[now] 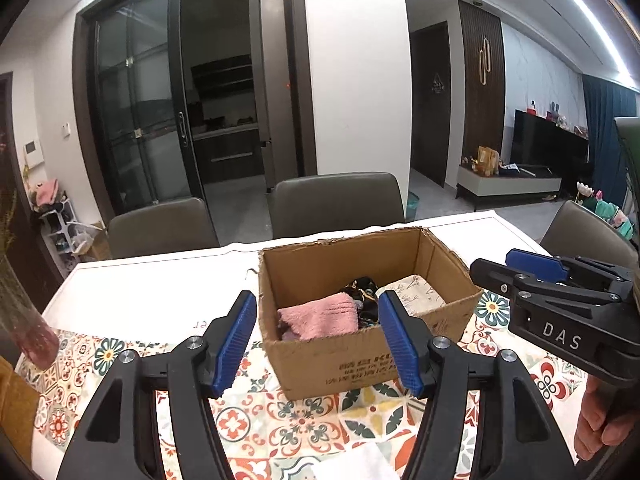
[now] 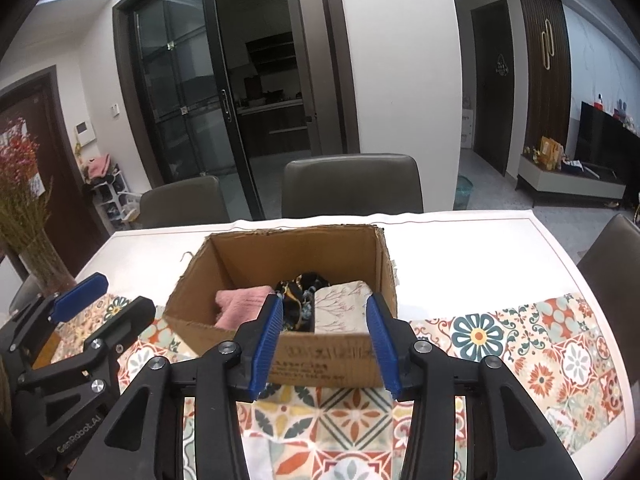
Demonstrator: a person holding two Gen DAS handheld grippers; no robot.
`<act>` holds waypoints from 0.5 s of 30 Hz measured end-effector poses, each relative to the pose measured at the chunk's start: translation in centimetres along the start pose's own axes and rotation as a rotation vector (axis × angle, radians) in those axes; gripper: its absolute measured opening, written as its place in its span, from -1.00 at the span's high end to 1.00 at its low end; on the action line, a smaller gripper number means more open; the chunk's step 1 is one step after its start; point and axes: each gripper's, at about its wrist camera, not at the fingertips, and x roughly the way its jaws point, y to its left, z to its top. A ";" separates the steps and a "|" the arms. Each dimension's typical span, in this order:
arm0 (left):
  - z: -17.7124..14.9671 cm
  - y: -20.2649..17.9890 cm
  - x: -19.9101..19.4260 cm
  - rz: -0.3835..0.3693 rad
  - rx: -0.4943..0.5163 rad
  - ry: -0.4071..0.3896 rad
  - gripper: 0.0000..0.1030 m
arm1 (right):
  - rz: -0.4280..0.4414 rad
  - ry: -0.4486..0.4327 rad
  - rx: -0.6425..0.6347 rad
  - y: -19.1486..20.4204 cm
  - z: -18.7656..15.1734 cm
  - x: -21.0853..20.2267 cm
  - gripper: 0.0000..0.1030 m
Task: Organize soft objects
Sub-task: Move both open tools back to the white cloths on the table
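Both tools hover in front of the cardboard box (image 1: 372, 312), which sits on the patterned tablecloth (image 2: 520, 344) on the table (image 2: 460, 240). The left gripper (image 1: 316, 340) has its jaws spread wide with nothing between them, and the right gripper (image 2: 322, 340) is the same, jaws parted and empty.

Inside the box three soft things lie side by side: a fluffy pink cloth (image 1: 320, 316) to the left, a dark patterned fabric (image 2: 300, 292) bunched in the middle, and a pale printed cloth (image 2: 340, 306) to the right. They look already stowed, so I would judge the job near its end, with tidying or fetching another piece as the step in hand. At the near edge of the left view, something white (image 1: 352, 460) lies on the tablecloth; I cannot tell whether it is another cloth.

To do this well, I would go in from above rather than across the near wall, since the box is light and a nudge could slide it on the cloth. Pinch a thick fold, not a single loose layer, and keep the other tool steadying the rim. The dark fabric looks slippery and may spill out if dragged.
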 end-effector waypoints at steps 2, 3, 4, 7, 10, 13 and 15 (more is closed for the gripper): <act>-0.4 0.1 -0.7 0.006 0.001 -0.003 -0.21 | 0.003 0.001 -0.004 0.4 -0.4 -0.5 0.13; -0.6 0.2 -1.2 0.008 -0.001 -0.005 -0.21 | 0.007 0.005 -0.005 0.6 -0.7 -0.8 0.13; -0.9 0.3 -1.5 0.010 -0.004 -0.005 -0.21 | 0.011 0.007 -0.004 0.7 -0.9 -1.0 0.13; -1.4 0.5 -2.3 0.019 -0.007 -0.003 -0.21 | 0.017 0.016 0.001 1.0 -1.8 -1.5 0.13; -2.2 0.8 -3.2 0.019 -0.012 0.005 -0.21 | 0.018 0.022 -0.002 1.4 -2.4 -2.1 0.13; -2.9 1.1 -3.9 0.025 -0.008 0.010 -0.21 | 0.022 0.034 -0.009 1.9 -3.1 -2.5 0.13; -3.5 1.4 -4.3 0.025 -0.012 0.017 -0.21 | 0.022 0.042 -0.014 2.2 -3.8 -2.9 0.13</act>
